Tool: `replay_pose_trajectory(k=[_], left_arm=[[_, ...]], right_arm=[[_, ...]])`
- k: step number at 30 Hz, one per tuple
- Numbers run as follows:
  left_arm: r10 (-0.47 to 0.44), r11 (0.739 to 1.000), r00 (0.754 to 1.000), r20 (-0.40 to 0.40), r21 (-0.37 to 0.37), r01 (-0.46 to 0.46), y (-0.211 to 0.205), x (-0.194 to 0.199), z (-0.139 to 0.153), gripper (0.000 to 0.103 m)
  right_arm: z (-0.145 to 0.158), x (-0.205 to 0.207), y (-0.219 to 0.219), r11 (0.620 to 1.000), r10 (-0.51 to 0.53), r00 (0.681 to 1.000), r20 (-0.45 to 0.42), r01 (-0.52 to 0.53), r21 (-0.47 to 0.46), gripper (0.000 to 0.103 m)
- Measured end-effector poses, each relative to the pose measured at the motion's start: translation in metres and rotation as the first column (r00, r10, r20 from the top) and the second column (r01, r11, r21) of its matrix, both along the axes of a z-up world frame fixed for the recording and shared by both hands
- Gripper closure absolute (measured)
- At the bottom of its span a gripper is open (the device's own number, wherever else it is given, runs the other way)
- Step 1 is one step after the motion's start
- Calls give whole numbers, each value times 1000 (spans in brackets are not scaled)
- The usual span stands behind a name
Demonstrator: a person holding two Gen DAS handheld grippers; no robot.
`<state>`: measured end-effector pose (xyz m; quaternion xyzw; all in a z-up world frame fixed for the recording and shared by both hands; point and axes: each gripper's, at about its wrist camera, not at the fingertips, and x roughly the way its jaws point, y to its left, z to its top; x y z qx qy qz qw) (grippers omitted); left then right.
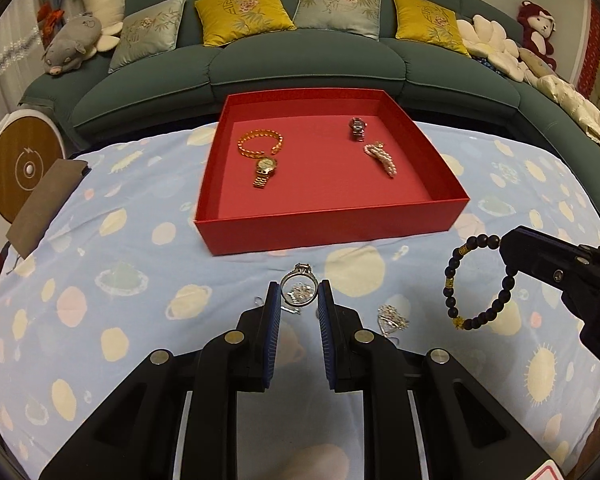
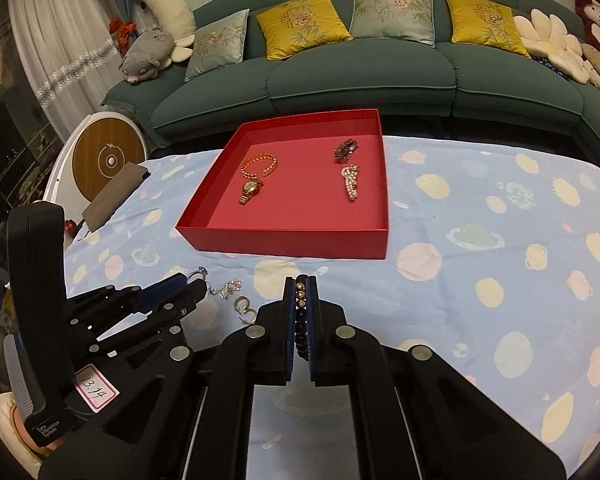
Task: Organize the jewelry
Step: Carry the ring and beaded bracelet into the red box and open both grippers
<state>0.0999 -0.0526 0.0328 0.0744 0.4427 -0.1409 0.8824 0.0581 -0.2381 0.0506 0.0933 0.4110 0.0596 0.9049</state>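
Jaws of the left gripper [image 1: 299, 309] stand apart, low over the bench, with a silver ring [image 1: 298, 289] lying on the cloth between their tips. Those of the right gripper [image 2: 300, 320] are clamped on a dark bead bracelet [image 1: 480, 280], which hangs as an open loop above the cloth at the near right.

Just right of the ring lies a small heap of silver jewelry [image 1: 392, 318]. Farther back, a red tray [image 1: 328, 224] sits on the bench and holds four pieces: a gold chain bracelet [image 1: 260, 142] at the far left, a gold watch [image 1: 265, 170] touching it on the near side, a dark watch [image 1: 357, 128] at the far right, and a pearl bracelet [image 1: 381, 158] just nearer than that.

A pale blue cloth [image 1: 112, 280] printed with planets and suns covers the bench. A brown pouch [image 1: 46, 204] rests on its left edge, beside a round wooden disc in a white frame [image 1: 24, 168]. Behind the bench runs a long green sofa [image 1: 300, 64] with yellow and grey embroidered cushions, plush toys at both ends, and white curtains [image 2: 60, 52] at the far left.
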Motion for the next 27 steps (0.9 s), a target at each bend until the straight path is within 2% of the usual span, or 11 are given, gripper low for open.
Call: replay_pose_trajectory(k=[9, 18, 27], left_arm=[[14, 1000, 1000, 20, -16, -14, 26, 24, 17, 87], [33, 997, 996, 78, -70, -28, 34, 79, 57, 87], [36, 992, 999, 28, -125, -33, 12, 144, 42, 87]], right_arm=[[9, 28, 25, 1000, 11, 1000, 11, -11, 6, 99], [41, 78, 25, 998, 14, 997, 76, -10, -57, 99], [19, 148, 10, 999, -31, 999, 35, 31, -9, 99]])
